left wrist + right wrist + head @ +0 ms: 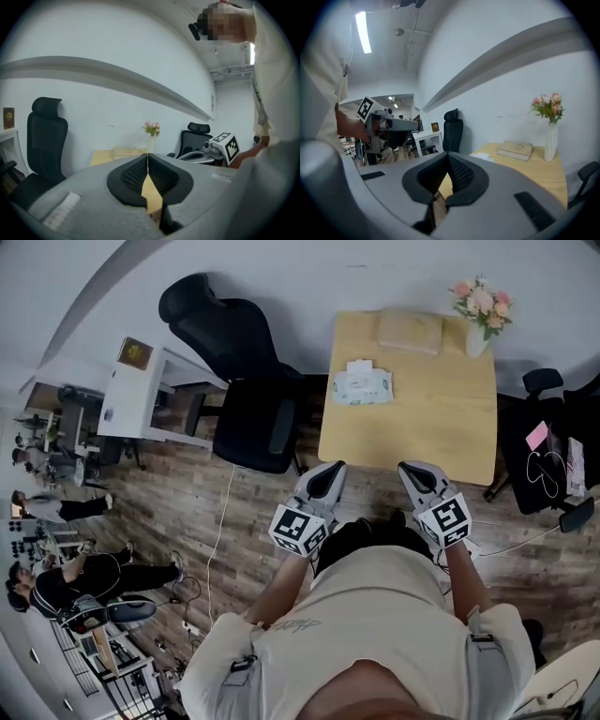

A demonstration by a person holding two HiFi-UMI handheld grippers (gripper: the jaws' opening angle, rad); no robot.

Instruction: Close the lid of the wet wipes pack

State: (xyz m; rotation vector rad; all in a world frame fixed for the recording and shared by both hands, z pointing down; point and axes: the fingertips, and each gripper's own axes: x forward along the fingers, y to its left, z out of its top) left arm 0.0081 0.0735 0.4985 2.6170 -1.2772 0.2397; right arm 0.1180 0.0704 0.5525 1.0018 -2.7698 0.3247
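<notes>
Two tools, left (328,471) and right (411,470), each had jaws together on nothing, held just short of the worktop's (441,423) near edge. One wet wipes pack (362,387) lay far-left on the worktop, well apart from both tools, long axis left-right, white flap at its far edge; print unreadable.

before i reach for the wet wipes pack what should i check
1. Wet wipes pack in view on the table: ok.
2. Lid closed: not ok, it looks flipped open.
3. Left gripper empty, fingers together: ok.
4. Right gripper empty, fingers together: ok.
5. Grippers over the pack: not ok, both are at the table's near edge, the pack lies farther on.
6. Book and vase apart from the pack: ok.
</notes>
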